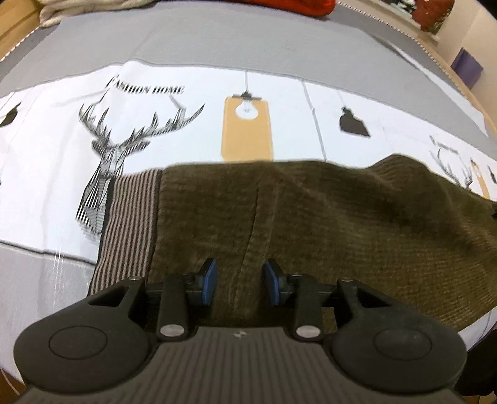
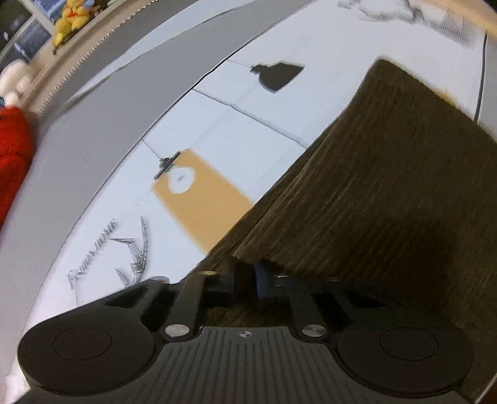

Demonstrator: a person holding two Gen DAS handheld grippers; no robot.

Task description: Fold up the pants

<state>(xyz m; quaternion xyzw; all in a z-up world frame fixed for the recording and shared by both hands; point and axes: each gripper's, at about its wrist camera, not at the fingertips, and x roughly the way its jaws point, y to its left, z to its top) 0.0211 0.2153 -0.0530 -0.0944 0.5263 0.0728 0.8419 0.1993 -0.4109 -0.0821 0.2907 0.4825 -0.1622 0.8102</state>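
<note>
Olive-brown corduroy pants [image 1: 310,223] spread flat on a printed bedsheet [image 1: 46,155], directly ahead of the left tongs [image 1: 239,281] and stretching off to their right. Striped ribbed waistband [image 1: 130,223] just left of the left tongs. Left tongs parted, blue pads [image 1: 211,279] standing either side of a seam [image 1: 251,236] in the cloth, with nothing pinched between them; whether the tips touch the fabric cannot be told. Beyond the pants from these tongs: a deer-head print [image 1: 111,155] ahead-left, a tan lamp print [image 1: 247,127] straight ahead, a black lampshade print [image 1: 352,122] ahead-right. Red fabric [image 1: 289,6] at the far edge of the bed.

From the right wrist camera, a blurred view. Right tongs [image 2: 245,281] drawn nearly together, one blue pad [image 2: 262,284] showing, a raised edge of the same corduroy [image 2: 372,192] right at the tips and draping ahead and to the right. Actual pinch on that edge hidden by blur and shadow, so hold cannot be told. Tan lamp print [image 2: 198,199] ahead-left of these tongs, red fabric [image 2: 12,155] far left, yellow plush toy [image 2: 70,18] beyond the bed's edge.
</note>
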